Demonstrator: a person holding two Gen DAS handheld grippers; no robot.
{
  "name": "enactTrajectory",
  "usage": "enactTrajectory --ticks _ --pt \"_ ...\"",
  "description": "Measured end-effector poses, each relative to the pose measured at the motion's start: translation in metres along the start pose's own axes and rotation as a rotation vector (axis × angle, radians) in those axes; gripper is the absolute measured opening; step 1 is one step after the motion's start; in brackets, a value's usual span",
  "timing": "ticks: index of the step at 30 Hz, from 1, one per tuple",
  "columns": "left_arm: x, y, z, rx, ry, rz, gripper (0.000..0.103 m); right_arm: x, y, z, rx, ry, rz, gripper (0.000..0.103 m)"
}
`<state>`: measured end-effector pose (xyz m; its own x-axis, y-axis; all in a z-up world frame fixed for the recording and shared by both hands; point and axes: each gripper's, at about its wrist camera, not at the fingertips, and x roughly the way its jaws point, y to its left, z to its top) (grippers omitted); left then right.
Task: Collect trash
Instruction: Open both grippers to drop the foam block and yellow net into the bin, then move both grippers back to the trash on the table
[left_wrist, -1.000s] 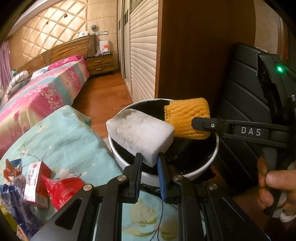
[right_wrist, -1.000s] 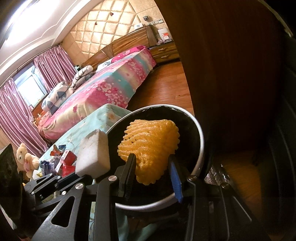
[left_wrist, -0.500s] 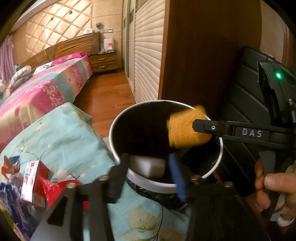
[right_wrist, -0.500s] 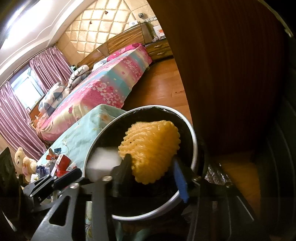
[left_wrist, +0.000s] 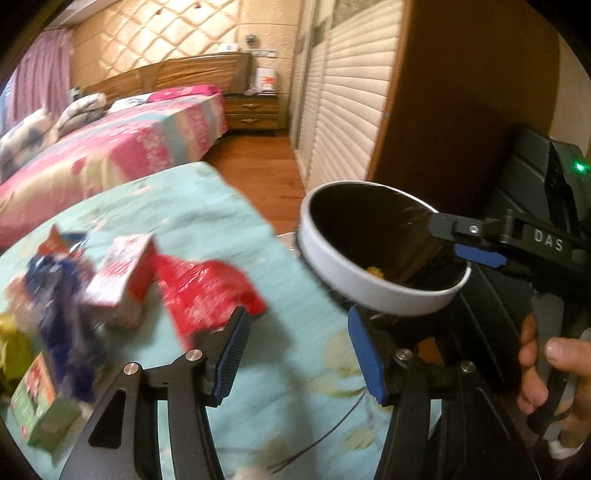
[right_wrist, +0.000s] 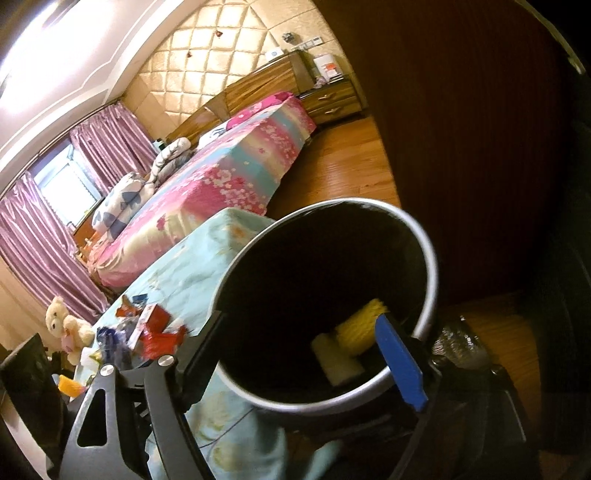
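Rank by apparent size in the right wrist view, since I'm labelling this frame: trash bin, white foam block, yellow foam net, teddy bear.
1. trash bin
2. white foam block and yellow foam net: alike, net partly hidden, unranked
3. teddy bear, though it is farther away

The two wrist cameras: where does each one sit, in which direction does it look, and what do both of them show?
Left wrist: sits on the left gripper, looks forward over the teal bedcover at blurred packaging; its open fingers, the right gripper and the person's hand show.
Right wrist: sits on the right gripper, looks down into the trash bin at a yellow foam net and a white foam block; its open fingers show.
Shared: bin, bedcover, packaging, pink bed.
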<state>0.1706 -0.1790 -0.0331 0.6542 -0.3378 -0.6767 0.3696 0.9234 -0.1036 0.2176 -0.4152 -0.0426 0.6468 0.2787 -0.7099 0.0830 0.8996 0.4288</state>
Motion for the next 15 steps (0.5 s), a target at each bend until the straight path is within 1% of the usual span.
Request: enactTrajectory --ticks 8,11,15 --pt "-0.036 0.027 -0.016 -0.105 -0.027 0.059 0.056 0.001 0.037 -0.017 -0.054 0.012 0.044 0.087" --pt "-0.048 0.033 -0.025 -0.119 -0.038 0.086 0.057 0.004 0.049 -0.024 -0.074 0.022 0.057 0.089" --pt "-0.056 0.038 -0.033 -0.154 -0.038 0.106 0.058 0.008 0.066 -0.036 -0.109 0.043 0.075 0.089"
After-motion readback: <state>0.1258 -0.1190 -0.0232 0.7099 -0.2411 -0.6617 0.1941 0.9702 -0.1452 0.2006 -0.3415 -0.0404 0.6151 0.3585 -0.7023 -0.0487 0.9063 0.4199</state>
